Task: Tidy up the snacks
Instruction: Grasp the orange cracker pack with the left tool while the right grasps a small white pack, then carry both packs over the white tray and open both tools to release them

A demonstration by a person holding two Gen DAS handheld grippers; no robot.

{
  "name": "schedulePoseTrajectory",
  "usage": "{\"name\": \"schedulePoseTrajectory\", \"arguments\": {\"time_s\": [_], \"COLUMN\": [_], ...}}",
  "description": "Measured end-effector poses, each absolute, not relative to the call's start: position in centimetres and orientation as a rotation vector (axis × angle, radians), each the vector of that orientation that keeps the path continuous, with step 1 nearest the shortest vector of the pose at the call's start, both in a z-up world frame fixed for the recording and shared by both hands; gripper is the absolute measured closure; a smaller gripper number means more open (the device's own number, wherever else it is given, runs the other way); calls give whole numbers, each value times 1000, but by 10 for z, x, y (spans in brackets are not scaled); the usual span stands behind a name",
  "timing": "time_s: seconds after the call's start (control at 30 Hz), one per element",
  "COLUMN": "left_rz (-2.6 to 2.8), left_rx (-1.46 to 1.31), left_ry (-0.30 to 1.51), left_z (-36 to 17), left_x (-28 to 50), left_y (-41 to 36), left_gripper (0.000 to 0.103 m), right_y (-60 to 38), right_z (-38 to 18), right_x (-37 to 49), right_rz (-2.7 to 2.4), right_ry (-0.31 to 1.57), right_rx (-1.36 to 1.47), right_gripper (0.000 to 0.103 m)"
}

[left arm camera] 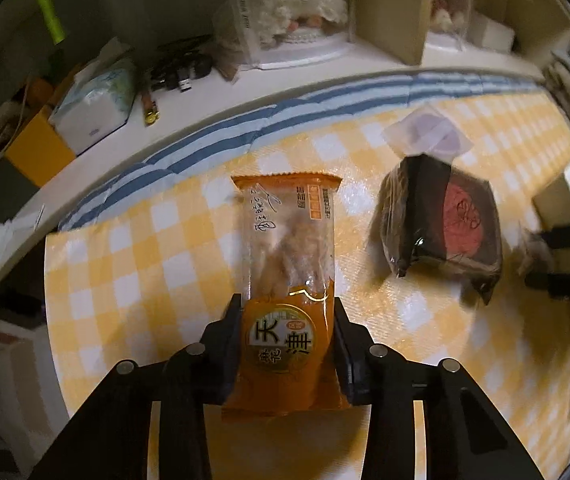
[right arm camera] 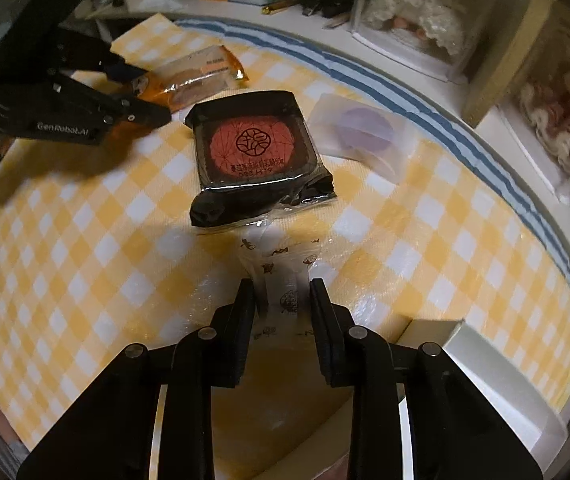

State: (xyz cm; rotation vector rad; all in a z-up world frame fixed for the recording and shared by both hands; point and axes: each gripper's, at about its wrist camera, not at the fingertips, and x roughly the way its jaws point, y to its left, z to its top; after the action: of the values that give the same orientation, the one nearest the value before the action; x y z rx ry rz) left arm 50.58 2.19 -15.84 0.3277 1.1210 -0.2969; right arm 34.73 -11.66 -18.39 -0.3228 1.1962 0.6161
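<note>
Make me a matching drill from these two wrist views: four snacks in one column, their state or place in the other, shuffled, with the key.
1. orange packet
2. black-wrapped cake
3. clear printed wrapper
4. purple snack

A. lies free mid-cloth, red seal up
B. between the right tool's fingers
C. clamped in the left tool
D. in a cloudy pouch near the blue-striped edge

Pairs: 1-C, 2-A, 3-B, 4-D

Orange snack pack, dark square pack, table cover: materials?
Orange snack pack: thin glossy plastic film, likely; clear window shows the pastry, crimped end.
Dark square pack: clear shiny film over what looks like a rigid black tray; glare on its folds.
Table cover: probably textured, wipeable plastic; faint sheen on the checks.
</note>
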Motion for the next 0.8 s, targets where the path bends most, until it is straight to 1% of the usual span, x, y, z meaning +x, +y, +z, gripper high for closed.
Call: {"name": "schedulePoseTrajectory", "arguments": {"time_s": [0.23, 0.53, 0.8], "left_rz": [-254, -256, -247], "left_rx": [216, 103, 38], "left_ry": [1062, 960, 848], "left_z": [-138, -85, -34], "left_x": [477, 417, 348], "left_y": [27, 22, 18], "left_gripper": [67, 68, 68], "right_y": [-127, -138, -154], "right_z": [-166, -124, -85], "right_x": [338, 315, 286], "right_rz": [566, 528, 503], "right_ry": [1158, 1091, 1022], "right_rx": [-222, -119, -51], "right_gripper": [76, 77, 76]}}
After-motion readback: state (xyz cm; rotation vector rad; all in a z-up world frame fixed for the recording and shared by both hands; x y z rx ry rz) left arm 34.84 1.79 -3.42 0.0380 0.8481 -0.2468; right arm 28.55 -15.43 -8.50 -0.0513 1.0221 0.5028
